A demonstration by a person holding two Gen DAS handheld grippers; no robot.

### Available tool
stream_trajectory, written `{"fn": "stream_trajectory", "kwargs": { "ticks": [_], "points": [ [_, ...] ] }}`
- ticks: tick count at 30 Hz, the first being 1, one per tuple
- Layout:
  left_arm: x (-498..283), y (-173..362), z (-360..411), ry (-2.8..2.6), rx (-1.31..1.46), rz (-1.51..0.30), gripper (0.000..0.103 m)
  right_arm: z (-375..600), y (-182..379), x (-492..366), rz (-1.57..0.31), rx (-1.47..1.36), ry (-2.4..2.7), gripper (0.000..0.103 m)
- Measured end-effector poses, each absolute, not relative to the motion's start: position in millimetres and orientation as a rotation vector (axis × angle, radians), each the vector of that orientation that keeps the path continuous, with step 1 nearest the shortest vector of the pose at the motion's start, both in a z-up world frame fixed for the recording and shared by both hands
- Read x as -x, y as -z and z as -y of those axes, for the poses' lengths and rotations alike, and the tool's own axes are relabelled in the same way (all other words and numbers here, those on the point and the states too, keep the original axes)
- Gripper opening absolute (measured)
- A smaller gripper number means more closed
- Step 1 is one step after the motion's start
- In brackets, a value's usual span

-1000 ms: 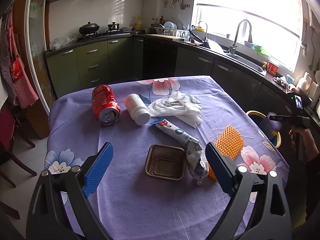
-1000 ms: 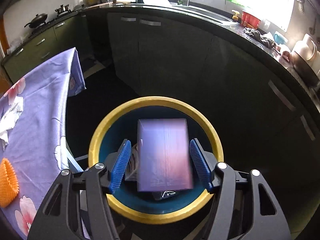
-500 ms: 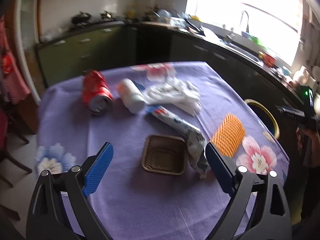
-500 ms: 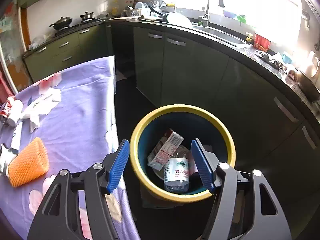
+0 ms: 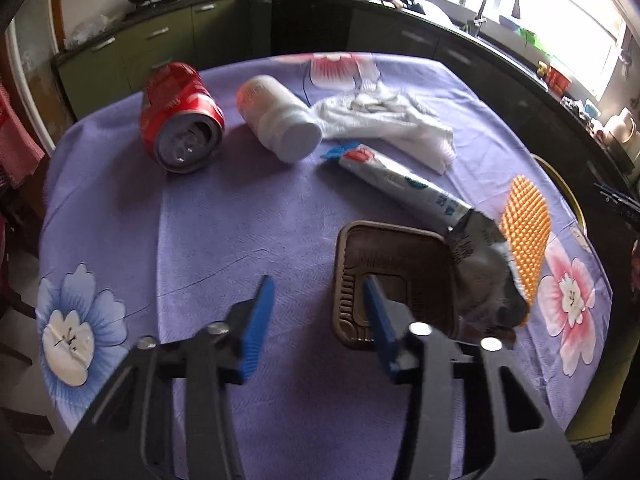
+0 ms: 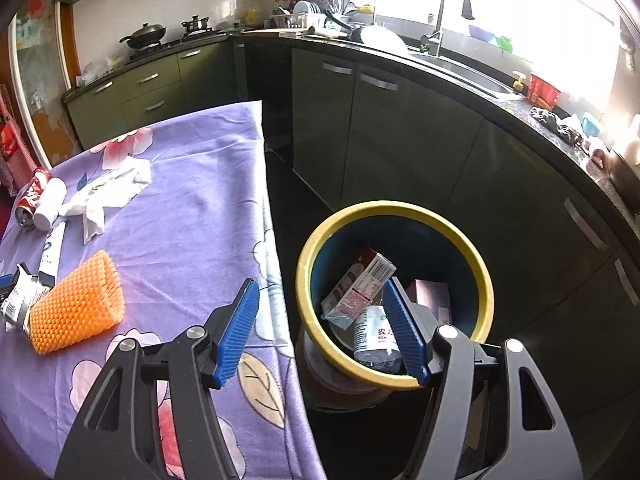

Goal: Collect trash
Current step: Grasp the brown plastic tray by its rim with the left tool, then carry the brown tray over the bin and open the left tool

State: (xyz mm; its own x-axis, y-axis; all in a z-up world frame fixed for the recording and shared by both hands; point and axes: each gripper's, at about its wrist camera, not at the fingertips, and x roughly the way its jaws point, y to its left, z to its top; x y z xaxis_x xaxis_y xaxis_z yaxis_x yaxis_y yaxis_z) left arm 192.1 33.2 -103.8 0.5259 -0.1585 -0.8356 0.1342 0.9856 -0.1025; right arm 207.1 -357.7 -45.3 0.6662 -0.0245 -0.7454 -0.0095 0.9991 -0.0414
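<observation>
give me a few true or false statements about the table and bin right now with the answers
1. The red can lies on its side on the table. True.
2. The left tongs grip the brown tray. False: they are open, with one finger over the tray.
3. The bin is empty. False: it holds a carton and a bottle.
4. The right tongs are open and hold nothing. True.
5. The orange brush is in the bin. False: it lies on the table.

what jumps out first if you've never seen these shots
Probably the crushed red can lying on its side at the far left of the purple flowered tablecloth, and the orange spiky pad near the cloth's right edge. Then the yellow-rimmed bin on the floor beside the table, already holding trash.
</observation>
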Motion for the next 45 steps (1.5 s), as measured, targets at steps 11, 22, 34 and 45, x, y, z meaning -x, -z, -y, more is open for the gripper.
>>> {"fn": "stream_trajectory", "kwargs": {
  "ticks": [11, 22, 34, 45],
  "points": [
    [-195, 107, -25, 0.201, -0.018, -1.002, 0.006, 353, 49, -201, -0.853, 0.036, -0.019, 0.064],
    [-168, 70, -36, 0.124, -0.055, -0.917, 0.004, 358, 37, -185, -0.819, 0.021, -0.017, 0.064],
    [-157, -9, 24, 0.294, -0.135, -0.758, 0.005, 402, 37, -150, -0.795, -0.047, 0.09, 0.065],
    [-220, -2, 220, 0.686, -0.214, -0.817, 0.005, 492, 39, -89, -0.757, -0.161, 0.266, 0.068]
  ]
}}
